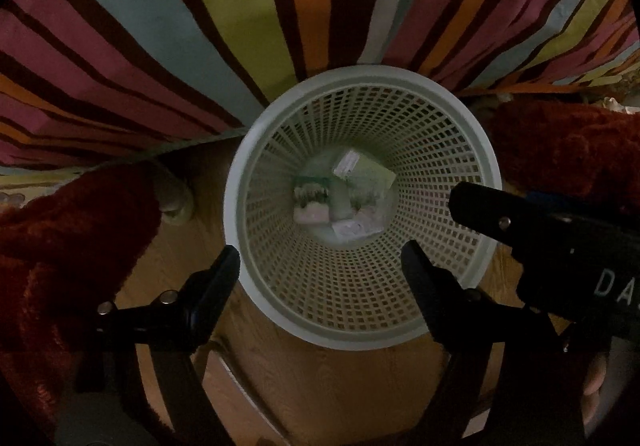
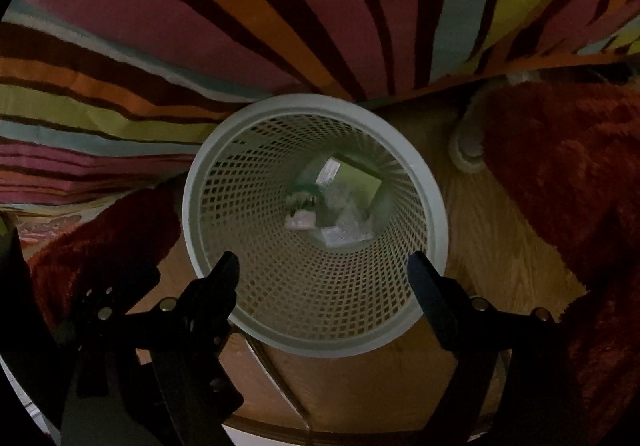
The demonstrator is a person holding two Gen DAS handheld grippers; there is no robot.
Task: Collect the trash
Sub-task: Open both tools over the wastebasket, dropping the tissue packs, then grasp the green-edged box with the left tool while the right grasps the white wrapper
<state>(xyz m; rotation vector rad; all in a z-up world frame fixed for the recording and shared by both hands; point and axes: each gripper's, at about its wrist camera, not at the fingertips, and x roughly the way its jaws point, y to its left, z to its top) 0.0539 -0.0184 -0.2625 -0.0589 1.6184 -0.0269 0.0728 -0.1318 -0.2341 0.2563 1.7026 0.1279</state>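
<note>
Both our left tongs [image 1: 320,266] and right tongs [image 2: 324,270] hang wide and empty over the mesh bin [image 1: 472,150] (scraps [image 1: 344,206] already inside); we should withdraw straight up, clear of the rim.

basket [image 1: 362,330]: pale green plastic mesh, round, upright on wooden floor, beside striped cloth | trash [image 1: 344,202]: several crumpled papers and wrappers lying together at the bottom inside

The left gripper [image 1: 320,258] hangs wide apart over the mesh basket [image 1: 476,166] holding crumpled trash [image 1: 344,202].
</note>
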